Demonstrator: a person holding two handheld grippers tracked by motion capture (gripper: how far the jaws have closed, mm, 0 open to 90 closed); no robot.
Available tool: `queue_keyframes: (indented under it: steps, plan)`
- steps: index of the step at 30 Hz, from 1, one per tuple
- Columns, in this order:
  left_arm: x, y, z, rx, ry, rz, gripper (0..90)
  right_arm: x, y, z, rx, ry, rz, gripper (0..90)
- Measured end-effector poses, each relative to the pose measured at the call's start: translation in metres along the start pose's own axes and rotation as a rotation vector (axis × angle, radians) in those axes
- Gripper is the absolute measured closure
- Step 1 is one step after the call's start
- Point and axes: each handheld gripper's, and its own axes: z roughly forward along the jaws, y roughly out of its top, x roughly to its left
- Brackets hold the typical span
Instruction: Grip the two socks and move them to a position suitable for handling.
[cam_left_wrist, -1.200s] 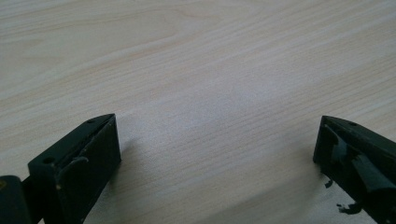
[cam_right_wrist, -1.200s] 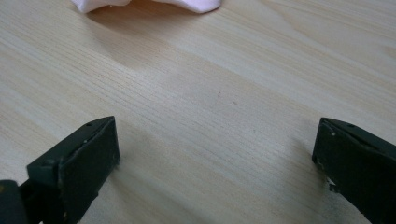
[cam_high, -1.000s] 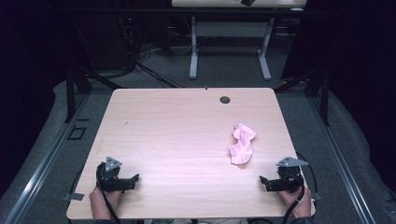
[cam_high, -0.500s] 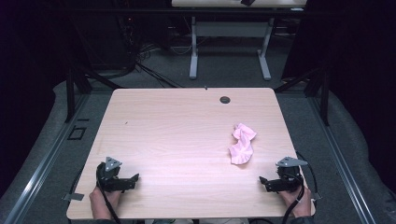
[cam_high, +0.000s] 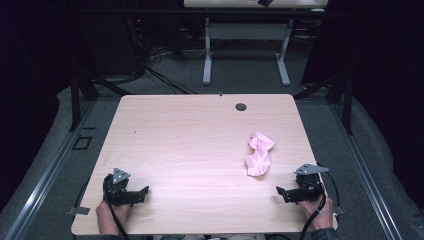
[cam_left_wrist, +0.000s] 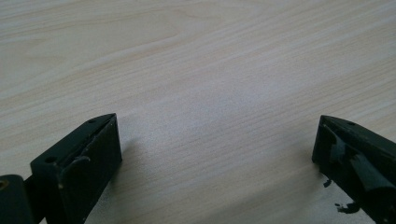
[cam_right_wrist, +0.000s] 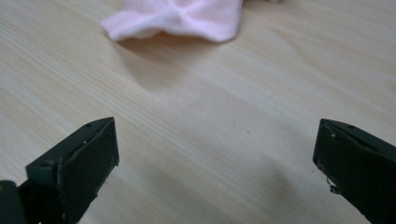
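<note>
Lying crumpled — pink cloth (cam_high: 259, 154), seemingly folded.

In the right gripper view the pink cloth (cam_right_wrist: 180, 17) is cut off by the top edge, so its far part and full shape cannot be told. In the high view the person's left hand (cam_high: 111, 216) and right hand (cam_high: 320, 214) run off the bottom edge, and the cloth's (cam_high: 259, 154) folds are too small to read. The counter's (cam_high: 200, 145) small dark mark near its left side is too tiny to identify.
</note>
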Motion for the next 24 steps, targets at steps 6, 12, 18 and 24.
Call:
queue_keyframes:
  steps: [6, 12, 18, 24]
  plan:
    - [0.0, 0.0, 0.0, 0.0, 0.0, 0.0, 1.3, 0.006, 0.03, -0.006, -0.015, 0.015, -0.059, 0.0]
    - [0.0, 0.0, 0.0, 0.0, 0.0, 0.0, 1.3, 0.011, 0.071, 0.01, 0.009, 0.045, -0.141, 3.9]
    - [0.0, 0.0, 0.0, 0.0, 0.0, 0.0, 1.3, 0.015, 0.102, 0.038, 0.049, 0.066, -0.186, 10.3]
    - [0.0, 0.0, 0.0, -0.001, 0.0, 0.001, 1.6, 0.013, 0.108, 0.071, 0.139, 0.055, -0.184, 23.4]
